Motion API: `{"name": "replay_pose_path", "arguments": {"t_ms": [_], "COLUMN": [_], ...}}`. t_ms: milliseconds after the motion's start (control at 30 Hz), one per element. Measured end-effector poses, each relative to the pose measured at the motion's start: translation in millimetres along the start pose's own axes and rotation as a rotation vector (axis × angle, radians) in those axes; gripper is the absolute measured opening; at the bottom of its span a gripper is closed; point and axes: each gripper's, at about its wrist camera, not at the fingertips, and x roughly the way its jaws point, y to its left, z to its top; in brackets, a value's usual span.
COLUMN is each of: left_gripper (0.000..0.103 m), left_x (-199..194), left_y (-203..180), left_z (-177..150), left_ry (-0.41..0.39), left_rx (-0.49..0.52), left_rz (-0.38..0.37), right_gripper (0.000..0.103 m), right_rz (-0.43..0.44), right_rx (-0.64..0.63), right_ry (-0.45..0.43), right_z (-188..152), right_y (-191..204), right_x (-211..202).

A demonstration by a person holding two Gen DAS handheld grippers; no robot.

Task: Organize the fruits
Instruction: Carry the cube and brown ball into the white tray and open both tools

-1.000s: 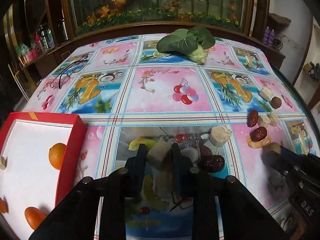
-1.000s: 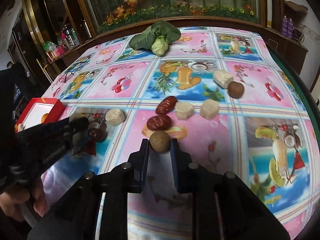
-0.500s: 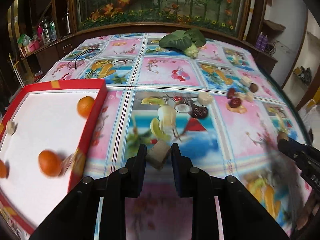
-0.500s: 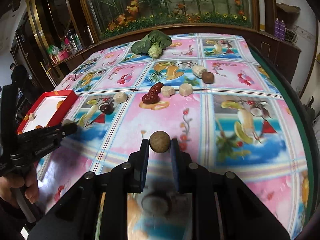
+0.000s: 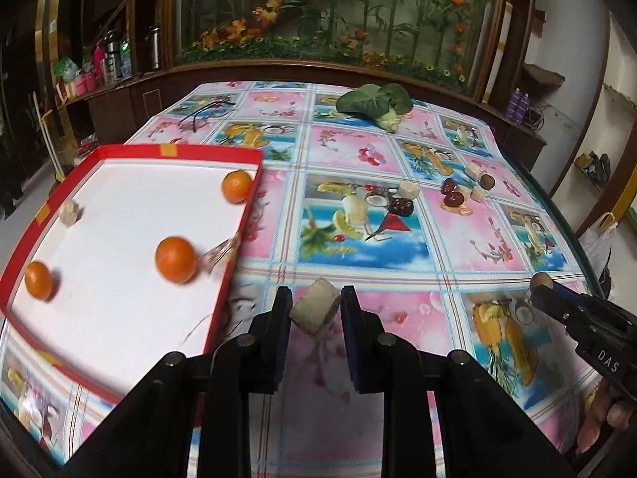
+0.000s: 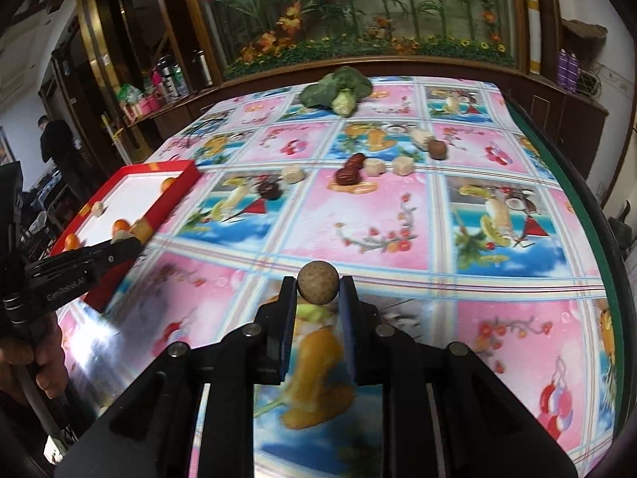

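My left gripper is shut on a beige chunk of fruit and holds it above the table, just right of the red tray. The tray holds three oranges and a beige chunk. My right gripper is shut on a round brown fruit, lifted over the near middle of the table. It also shows in the left wrist view. Several loose fruits lie on the far table: red dates, beige chunks, a brown ball.
A leafy green vegetable lies at the far end of the table. The patterned tablecloth covers the table, with a dark green edge at the right. A wooden cabinet and planter stand behind. The left gripper's handle crosses the right wrist view.
Both grippers have lifted and pulled back from the fruit group with their pieces. The left one has moved toward the red tray, which now fills more of its view.
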Motion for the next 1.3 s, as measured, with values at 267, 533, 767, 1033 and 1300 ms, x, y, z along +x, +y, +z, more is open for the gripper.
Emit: {"name": "replay_pose_path", "arguments": {"t_ms": [267,533,767,1033,1300], "left_gripper": [0.024,0.024,0.024,0.024,0.024], "left_x": [-12,-23,-33,-39,-42], "left_y": [14,24,29,44,68], "left_z": [-9,-18,-28,-29,-25], "left_ry": [-0.014,-0.022,-0.018,-0.03,-0.062], "left_rx": [-0.029,-0.065,-0.084,-0.115,-0.182], "left_rz": [0.005,-0.011,-0.031,-0.015,0.003], "right_gripper": [0.023,0.023,0.023,0.023,0.023], "right_rz": [0.033,0.052,0.093,0.152,0.159], "right_rx": [-0.03,-0.052,-0.071,-0.085,-0.089], "right_ry": [-0.009,-0.01,-0.019,-0.01,-0.001], "right_z": [-5,-5,-2,-1,2], "right_y": [28,46,64,85,92], "right_x": [-3,-3,-1,10,15]}}
